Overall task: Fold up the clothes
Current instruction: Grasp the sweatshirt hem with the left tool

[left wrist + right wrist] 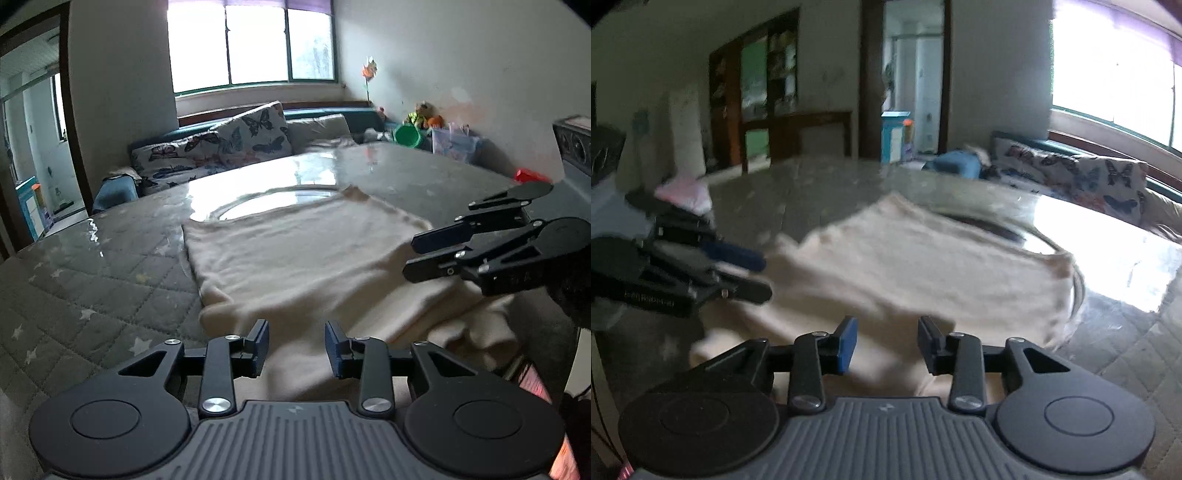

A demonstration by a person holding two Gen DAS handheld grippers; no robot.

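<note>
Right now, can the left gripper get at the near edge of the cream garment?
Probably yes. The left gripper hangs just over the garment near its front edge, jaws apart and empty, nothing between. The right gripper sits off to the side, clear of that path.

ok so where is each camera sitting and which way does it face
Left wrist view: rides the left gripper, jaws apart, facing across the cream folded garment toward the bright window; the right gripper enters from the right.
Right wrist view: rides the right gripper, jaws apart, facing the dark wooden doorway; the left gripper enters from the left.
Shared: garment, butterfly-print cushions, window.
</note>
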